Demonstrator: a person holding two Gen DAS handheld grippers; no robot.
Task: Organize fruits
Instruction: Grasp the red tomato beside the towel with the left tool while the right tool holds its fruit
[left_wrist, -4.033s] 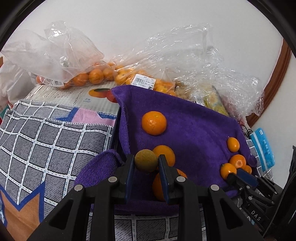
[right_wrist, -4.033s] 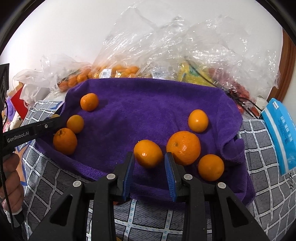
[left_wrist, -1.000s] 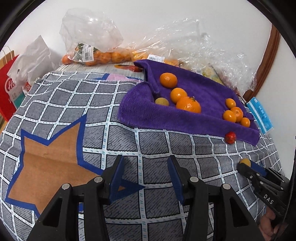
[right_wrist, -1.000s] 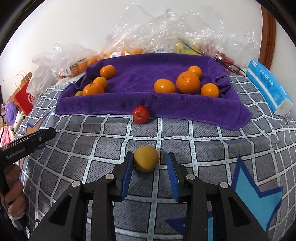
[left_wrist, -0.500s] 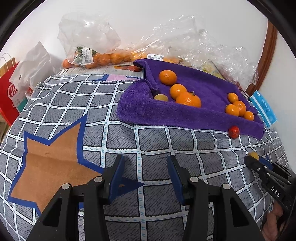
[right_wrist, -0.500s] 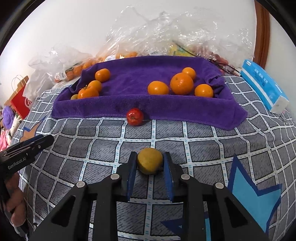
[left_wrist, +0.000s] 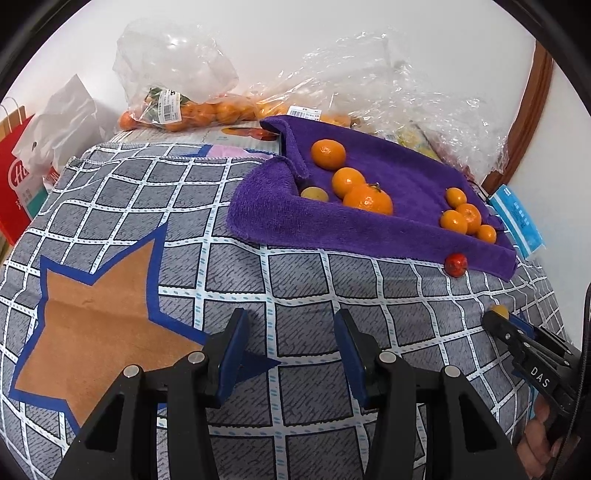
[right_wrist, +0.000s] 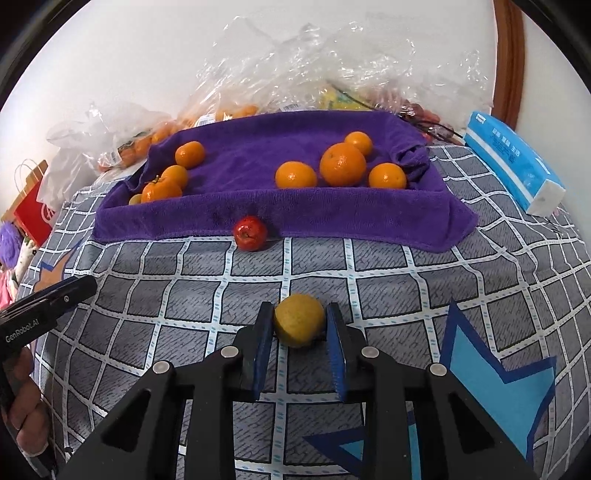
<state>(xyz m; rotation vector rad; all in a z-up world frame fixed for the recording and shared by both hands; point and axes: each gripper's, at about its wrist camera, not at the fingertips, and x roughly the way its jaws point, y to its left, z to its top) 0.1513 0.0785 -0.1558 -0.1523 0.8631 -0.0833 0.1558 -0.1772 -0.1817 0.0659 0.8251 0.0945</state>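
My right gripper (right_wrist: 299, 325) is shut on a yellow-green fruit (right_wrist: 299, 325), held just over the grey checked cloth (right_wrist: 184, 266). A small red fruit (right_wrist: 250, 233) lies at the front edge of the purple towel (right_wrist: 280, 218). Several oranges lie on the towel, one group at the left (right_wrist: 161, 191) and one at the right (right_wrist: 342, 164). Another yellow-green fruit (left_wrist: 314, 194) sits in the towel's left corner. My left gripper (left_wrist: 290, 354) is open and empty above the cloth, well short of the towel (left_wrist: 266, 214).
Plastic bags of oranges (left_wrist: 192, 110) lie behind the towel against the wall. A blue tissue pack (right_wrist: 511, 162) lies at the right. A red paper bag (left_wrist: 16, 177) stands at the far left. An orange star patch (left_wrist: 92, 321) marks the cloth.
My right jaws have closed on the yellow-green fruit, which lay loose between them a second ago. My left gripper stays open, and its view has shifted slightly.
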